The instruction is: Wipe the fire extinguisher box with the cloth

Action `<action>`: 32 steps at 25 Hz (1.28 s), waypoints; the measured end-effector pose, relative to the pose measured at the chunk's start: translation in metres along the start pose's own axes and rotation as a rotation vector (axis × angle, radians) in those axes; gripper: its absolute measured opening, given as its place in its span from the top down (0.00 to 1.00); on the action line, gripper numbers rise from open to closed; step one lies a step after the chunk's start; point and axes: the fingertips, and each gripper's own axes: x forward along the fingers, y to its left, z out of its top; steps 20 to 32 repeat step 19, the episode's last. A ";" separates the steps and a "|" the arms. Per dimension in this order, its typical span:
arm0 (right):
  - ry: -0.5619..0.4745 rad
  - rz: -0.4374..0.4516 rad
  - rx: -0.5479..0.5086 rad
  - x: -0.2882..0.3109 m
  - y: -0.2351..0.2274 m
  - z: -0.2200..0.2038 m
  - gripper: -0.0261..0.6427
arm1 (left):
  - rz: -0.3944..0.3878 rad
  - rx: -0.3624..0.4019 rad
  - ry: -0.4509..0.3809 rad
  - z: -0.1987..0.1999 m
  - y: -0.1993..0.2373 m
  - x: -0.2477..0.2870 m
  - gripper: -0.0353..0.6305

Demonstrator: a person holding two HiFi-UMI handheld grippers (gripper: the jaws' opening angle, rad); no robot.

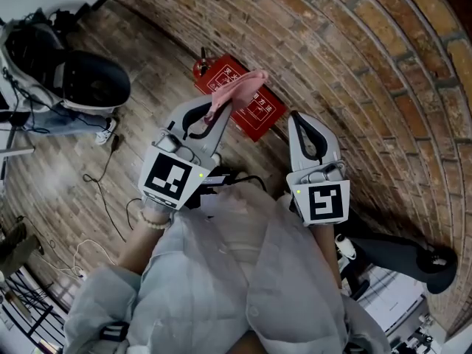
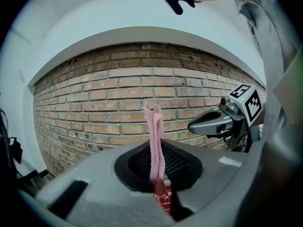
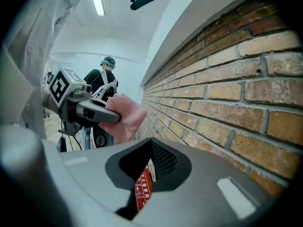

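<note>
Our left claw (image 1: pixel 216 116) is squeezed shut on the pink cloth (image 1: pixel 240 87). The pinch is on the cloth's bottom edge, and the rest sticks up past the claw tips like a little flag. Our right claw (image 1: pixel 301 120) is just beside it, on the wall side. Its two jaws are almost together and it holds nothing. The red fire extinguisher box (image 1: pixel 254 109) is on the floor in front of both claws and below them, right against the brick wall (image 1: pixel 354 57). We think the cloth is soft, light and floppy, so it can bend and slip. A hold with more cloth bunched in the jaws looks better for rubbing. The box looks hard and smooth, and we think it is heavy enough to stay put. It needs no hold, only a push with the cloth on its flat top. The cloth and left claw cover part of the box. We cannot tell if the cloth touches it. The writing on the lid is too small to read.
</note>
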 end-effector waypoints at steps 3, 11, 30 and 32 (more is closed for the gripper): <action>0.000 0.004 -0.001 0.000 0.002 0.000 0.95 | 0.002 -0.002 0.002 0.000 -0.001 -0.002 0.93; 0.001 0.012 -0.010 -0.003 0.007 0.002 0.95 | 0.016 -0.020 0.002 0.000 -0.001 -0.008 0.93; 0.006 0.012 -0.010 0.000 0.005 -0.001 0.95 | 0.014 -0.017 -0.001 -0.001 0.000 -0.004 0.93; 0.006 0.012 -0.010 0.000 0.005 -0.001 0.95 | 0.014 -0.017 -0.001 -0.001 0.000 -0.004 0.93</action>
